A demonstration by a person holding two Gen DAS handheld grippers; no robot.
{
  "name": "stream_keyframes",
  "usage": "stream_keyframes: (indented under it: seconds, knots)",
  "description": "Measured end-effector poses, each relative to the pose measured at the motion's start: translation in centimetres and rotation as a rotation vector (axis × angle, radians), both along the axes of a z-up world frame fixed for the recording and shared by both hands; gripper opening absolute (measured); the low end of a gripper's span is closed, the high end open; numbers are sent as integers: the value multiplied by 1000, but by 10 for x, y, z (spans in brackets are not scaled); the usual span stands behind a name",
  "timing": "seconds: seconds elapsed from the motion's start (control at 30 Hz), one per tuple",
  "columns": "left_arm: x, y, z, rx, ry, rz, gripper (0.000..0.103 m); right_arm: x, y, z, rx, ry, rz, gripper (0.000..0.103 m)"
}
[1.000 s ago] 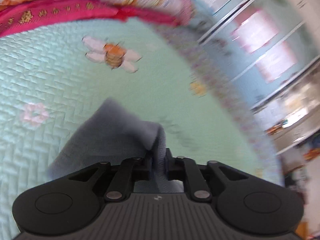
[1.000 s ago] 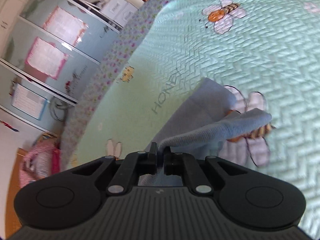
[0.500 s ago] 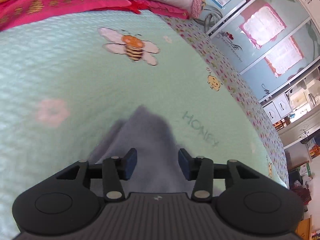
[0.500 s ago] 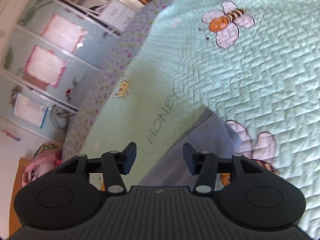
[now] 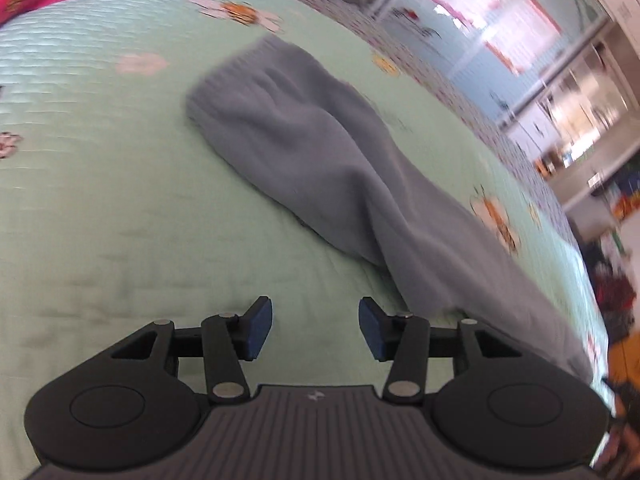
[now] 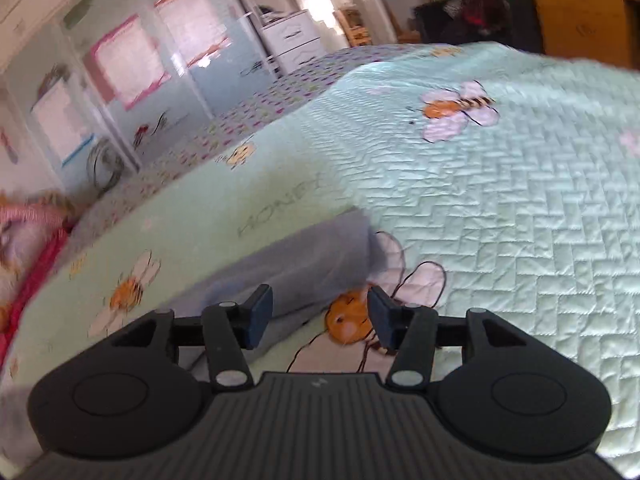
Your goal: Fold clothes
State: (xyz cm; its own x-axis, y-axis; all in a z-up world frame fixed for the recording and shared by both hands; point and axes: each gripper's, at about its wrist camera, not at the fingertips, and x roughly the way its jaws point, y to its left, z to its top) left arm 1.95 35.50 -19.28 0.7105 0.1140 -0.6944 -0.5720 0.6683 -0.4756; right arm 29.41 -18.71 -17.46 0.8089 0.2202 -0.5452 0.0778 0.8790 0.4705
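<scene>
A: Left wrist view first. Left hand-held gripper (image 5: 316,330) stands about half open, nothing between the blue pads (image 5: 258,328). A second ago it was pinched shut on the grey garment (image 5: 320,160); it has since let go.

B: Where's the cloth now?

A: Lying on the bed quilt (image 5: 100,200), ahead and to the right of the jaws, apart from them. It runs as a long strip from a ribbed end up near the bee print toward the lower right of the view. Rumpled, with a ridge along the middle. Frame is motion-blurred, so I can't count layers.

B: Right wrist view?

A: Same story. Right hand-held gripper (image 6: 320,320) is roughly half open and empty. It was clamped on the cloth a second ago. The grey garment (image 6: 304,264) lies flat on the quilt (image 6: 520,220) just past the left pad, its corner beside the bee print that shows between the jaws.

B: So both released together.

A: Yes. My read: one fold has just been laid down and dropped. The piece looks long and narrow, so it probably needs another fold across its length, and the ridge needs smoothing first.
</scene>
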Motion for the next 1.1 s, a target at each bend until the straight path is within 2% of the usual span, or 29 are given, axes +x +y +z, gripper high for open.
stream_keyframes:
  seconds: [0.1, 0.2, 0.23, 0.27, 0.33, 0.4, 0.5, 0.53, 0.57, 0.6, 0.67, 0.77, 0.83, 0.9, 1.0, 1.03, 1.1]
  knots:
    - [11, -6, -2, 11, 1, -27, 50, 22, -18, -6, 58, -18, -27, 54]
    - [18, -13, -7, 30, 11, -35, 51, 55, -10, -11, 56, 34, 75, 46]
    - [19, -14, -8, 35, 14, -35, 51, 64, -3, -13, 23, 62, 87, 28]
    - [19, -15, -9, 39, 16, -34, 51, 71, 1, -10, 0, 59, 98, 2]
    - [18, -17, -9, 38, 19, -36, 51, 83, 7, 0, -43, 42, 120, 3]
    - [17, -17, -9, 38, 22, -39, 51, 85, 10, 23, -75, -13, 134, 2]
    - [17, -22, -10, 57, 32, -42, 51, 86, 8, 49, -101, -60, 87, 7]
    - [18, -25, -10, 69, 37, -43, 51, 94, 9, 46, -107, -42, 69, 16]
    - [16, -27, -9, 77, 40, -43, 51, 106, 10, 37, -119, 23, 78, 38]
    - [15, -29, -7, 74, 38, -45, 51, 115, 10, 28, -132, 91, 98, 41]
    - [12, -31, -6, 58, 24, -55, 51, 107, 7, 26, -153, 93, 48, 40]
    - [10, -35, -6, 71, 19, -72, 51, 51, 4, 32, -123, -71, 8, 40]
    - [10, -35, -7, 74, 14, -71, 51, 23, 13, 30, -103, -148, 64, 44]
    - [9, -37, -8, 67, 6, -57, 51, 14, 26, 22, -66, -179, 139, 50]
    - [7, -39, -4, 56, -8, -48, 51, 25, 56, 1, -72, -125, 279, 52]
    - [6, -39, -2, 62, -12, -51, 51, 34, 61, -9, -116, -81, 288, 51]
    - [1, -36, 4, 93, -18, -48, 51, 46, 60, -23, -283, 23, 131, 34]
